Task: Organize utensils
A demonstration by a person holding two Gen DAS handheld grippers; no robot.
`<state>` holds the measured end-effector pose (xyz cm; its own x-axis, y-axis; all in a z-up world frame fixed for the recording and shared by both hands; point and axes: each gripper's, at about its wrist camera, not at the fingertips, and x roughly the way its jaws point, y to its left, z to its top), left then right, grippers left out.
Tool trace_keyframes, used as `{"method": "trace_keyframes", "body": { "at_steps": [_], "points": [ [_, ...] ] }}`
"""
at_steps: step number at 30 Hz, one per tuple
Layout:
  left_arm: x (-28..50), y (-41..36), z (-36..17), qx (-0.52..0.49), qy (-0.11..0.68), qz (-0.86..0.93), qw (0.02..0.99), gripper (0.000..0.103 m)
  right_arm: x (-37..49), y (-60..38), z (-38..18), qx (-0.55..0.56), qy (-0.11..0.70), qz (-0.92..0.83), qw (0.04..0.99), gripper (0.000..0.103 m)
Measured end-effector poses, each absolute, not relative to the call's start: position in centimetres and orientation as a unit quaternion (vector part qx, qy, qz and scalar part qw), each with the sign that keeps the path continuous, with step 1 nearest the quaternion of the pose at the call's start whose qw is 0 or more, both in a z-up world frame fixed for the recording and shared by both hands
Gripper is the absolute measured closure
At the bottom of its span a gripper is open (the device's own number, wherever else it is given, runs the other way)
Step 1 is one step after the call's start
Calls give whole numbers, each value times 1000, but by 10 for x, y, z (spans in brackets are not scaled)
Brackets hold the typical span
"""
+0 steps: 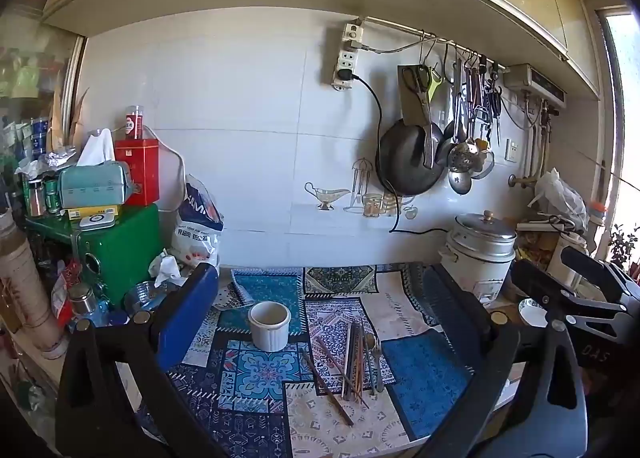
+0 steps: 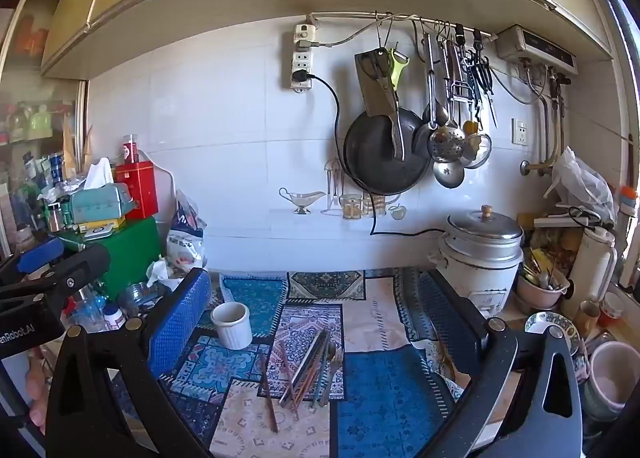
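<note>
A white ribbed ceramic cup (image 1: 269, 325) stands upright and empty on the patterned cloth; it also shows in the right wrist view (image 2: 232, 324). To its right lies a loose pile of chopsticks (image 1: 352, 366) with a spoon and a fork (image 1: 374, 354) among them; the same pile shows in the right wrist view (image 2: 308, 372). My left gripper (image 1: 320, 310) is open and empty, held above and in front of the cup and pile. My right gripper (image 2: 316, 316) is open and empty, likewise above the pile.
A patterned blue cloth (image 1: 424, 374) covers the counter. A rice cooker (image 2: 480, 254) stands at the back right. Boxes, a green tin (image 1: 120, 246) and bags crowd the left. Bowls and a utensil-filled cup (image 2: 542, 286) sit at right. Pans and ladles (image 2: 444, 141) hang on the wall.
</note>
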<state>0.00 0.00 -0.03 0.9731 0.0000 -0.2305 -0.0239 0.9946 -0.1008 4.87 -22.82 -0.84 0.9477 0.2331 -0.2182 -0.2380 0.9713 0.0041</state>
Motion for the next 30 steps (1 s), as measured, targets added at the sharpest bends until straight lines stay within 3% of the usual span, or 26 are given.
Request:
{"method": "trace_keyframes", "body": {
  "at_steps": [30],
  "points": [
    [-3,-1,-6,-39,122,10,992,0,46,-220,-11,-11,120,126,985,0]
  ]
}}
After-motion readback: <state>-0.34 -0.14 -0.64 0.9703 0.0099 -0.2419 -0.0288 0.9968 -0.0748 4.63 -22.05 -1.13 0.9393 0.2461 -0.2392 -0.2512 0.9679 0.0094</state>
